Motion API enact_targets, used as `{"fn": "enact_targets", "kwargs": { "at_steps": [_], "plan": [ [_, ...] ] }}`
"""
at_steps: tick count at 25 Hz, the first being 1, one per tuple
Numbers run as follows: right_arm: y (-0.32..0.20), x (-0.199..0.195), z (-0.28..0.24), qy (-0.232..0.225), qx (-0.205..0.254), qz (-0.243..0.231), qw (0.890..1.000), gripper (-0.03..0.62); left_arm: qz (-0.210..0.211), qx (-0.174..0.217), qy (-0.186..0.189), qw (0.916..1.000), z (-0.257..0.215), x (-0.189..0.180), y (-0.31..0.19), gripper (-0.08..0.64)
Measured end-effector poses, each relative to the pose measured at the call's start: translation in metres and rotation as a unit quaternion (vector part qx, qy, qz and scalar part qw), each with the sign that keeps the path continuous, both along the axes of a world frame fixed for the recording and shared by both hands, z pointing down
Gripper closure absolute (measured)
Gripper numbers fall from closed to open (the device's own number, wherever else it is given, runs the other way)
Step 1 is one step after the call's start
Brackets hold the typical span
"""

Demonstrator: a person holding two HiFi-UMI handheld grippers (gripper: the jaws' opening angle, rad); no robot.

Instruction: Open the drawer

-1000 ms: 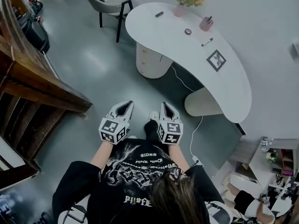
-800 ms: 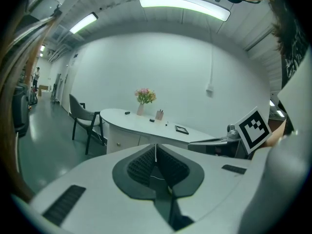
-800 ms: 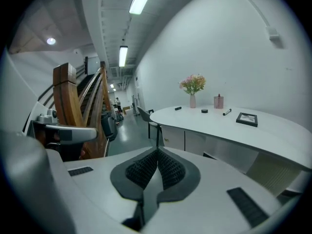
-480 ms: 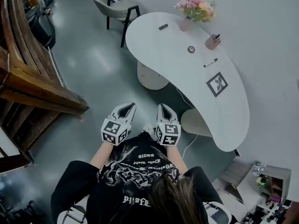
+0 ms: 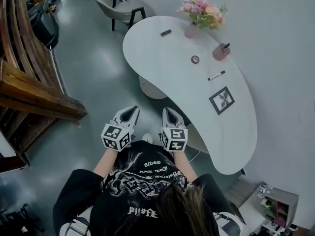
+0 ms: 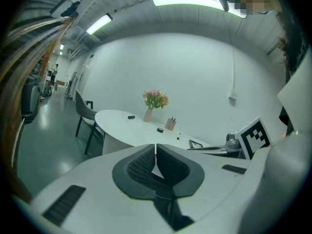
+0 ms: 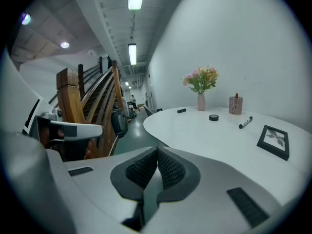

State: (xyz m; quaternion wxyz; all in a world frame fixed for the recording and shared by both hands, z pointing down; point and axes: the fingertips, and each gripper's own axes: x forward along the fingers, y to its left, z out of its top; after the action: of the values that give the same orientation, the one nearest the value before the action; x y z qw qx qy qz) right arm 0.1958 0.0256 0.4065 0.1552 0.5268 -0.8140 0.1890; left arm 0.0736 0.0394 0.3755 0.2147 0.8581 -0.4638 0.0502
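A white curved desk [image 5: 162,58] stands ahead of me. Under its near left edge sits a round white drawer pedestal [image 5: 146,89], mostly hidden by the desktop; its front shows faintly in the left gripper view [image 6: 115,143]. My left gripper [image 5: 131,109] and right gripper [image 5: 167,110] hang side by side over the grey floor, short of the desk, touching nothing. Both are shut with nothing between the pads, as seen in the left gripper view [image 6: 155,146] and the right gripper view [image 7: 157,149].
On the desk stand a flower vase [image 5: 191,31], a pen holder [image 5: 220,51], a tape roll [image 5: 195,59], a marker [image 5: 216,75] and a picture frame [image 5: 221,100]. A chair [image 5: 118,5] stands at the desk's far end. A wooden staircase [image 5: 29,95] rises on the left.
The person has walked toward the desk, carrying both grippers along; the desk and its pedestal now lie closer and more to the left. Both grippers stayed shut.
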Motion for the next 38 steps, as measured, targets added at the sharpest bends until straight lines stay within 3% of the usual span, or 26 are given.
{"fn": "enact_targets", "kwargs": {
  "at_steps": [8,18,24,31,38],
  "plan": [
    [-0.007,0.008,0.012,-0.005,-0.013,-0.01,1.0,0.566,-0.015,-0.007,-0.012,0.9998,0.005,0.009,-0.016,0.532],
    [-0.031,0.015,0.015,-0.013,-0.017,0.016,1.0,0.566,0.02,0.006,-0.035,0.9992,-0.001,0.016,-0.047,0.531],
    [-0.05,0.005,0.009,0.003,0.002,0.05,0.999,0.566,0.031,0.02,-0.057,0.9977,-0.007,-0.005,-0.068,0.531],
    [-0.064,-0.018,0.002,0.006,0.006,0.067,0.998,0.566,0.053,-0.001,-0.052,0.9972,0.001,-0.02,-0.081,0.531],
    [-0.075,-0.028,-0.004,0.01,0.019,0.093,0.995,0.566,0.049,-0.014,-0.055,0.9972,0.012,-0.036,-0.092,0.531]
  ]
}}
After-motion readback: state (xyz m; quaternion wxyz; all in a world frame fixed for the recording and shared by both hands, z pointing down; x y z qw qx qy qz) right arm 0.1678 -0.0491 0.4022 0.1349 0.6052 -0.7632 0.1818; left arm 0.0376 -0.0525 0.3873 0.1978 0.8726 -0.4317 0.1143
